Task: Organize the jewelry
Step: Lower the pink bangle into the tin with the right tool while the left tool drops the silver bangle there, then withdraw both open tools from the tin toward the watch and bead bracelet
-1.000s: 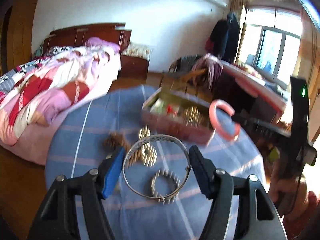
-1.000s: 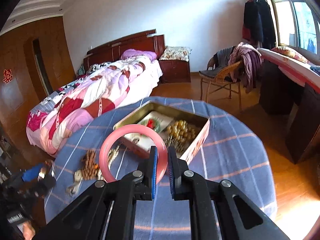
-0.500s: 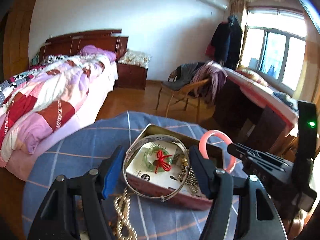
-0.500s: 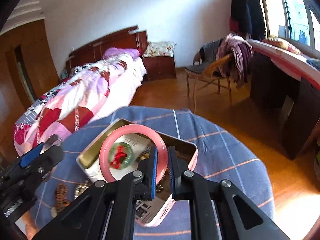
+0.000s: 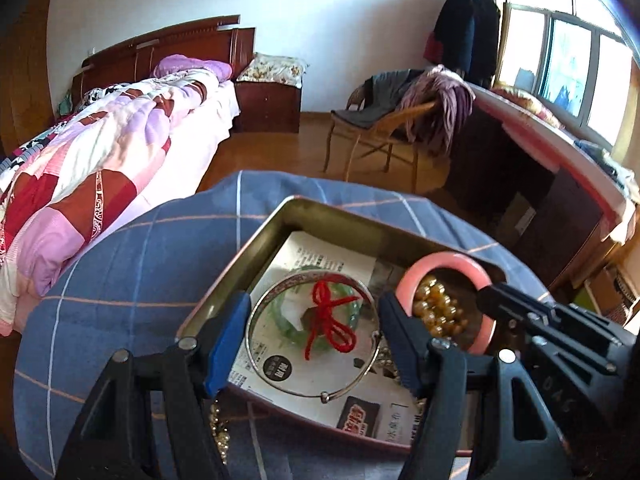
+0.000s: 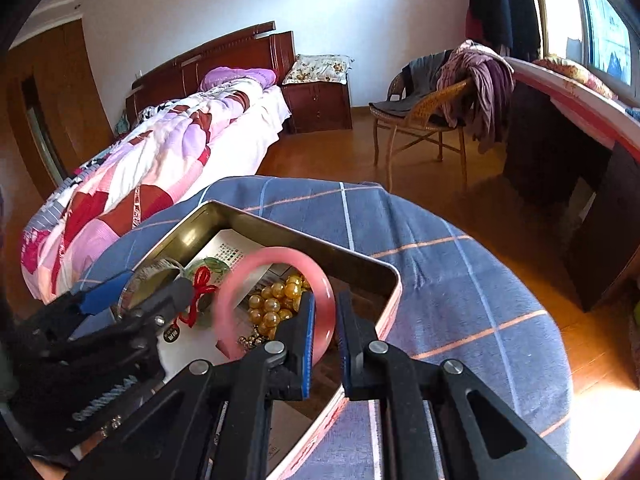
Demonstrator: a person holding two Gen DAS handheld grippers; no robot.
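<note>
Both grippers are hanging over the tin (image 5: 256, 248) now, angled down into it, side by side with the right one just beside my left. Left gripper (image 5: 314, 340) has its jaws spread wide with the silver bangle (image 5: 256, 356) pinched across between the pads, held flat above the paper lining and right over the green bangle (image 5: 352, 312) with the red string (image 5: 330, 320). Right gripper (image 6: 323, 332) looks different: jaws are parted a bit around the rim of the pink bangle (image 6: 236, 292), and in the right wrist view there's a visible gap on the outer side, so I can't honestly tell if it's gripped or just slipping. That bangle looks motion-blurred there too. The left view is the only one showing the silver bangle's full circle plus a bead strand on the blue cloth (image 5: 120, 280) under the fingers; the right view shows the gold beads (image 6: 276, 300) in the tin's corner much better, framed through the pink ring. Compared with half a second ago, both grippers have pushed in further and lower over the tin, and the right jaws were tight on the pink bangle back then, now they've opened up some.
</note>
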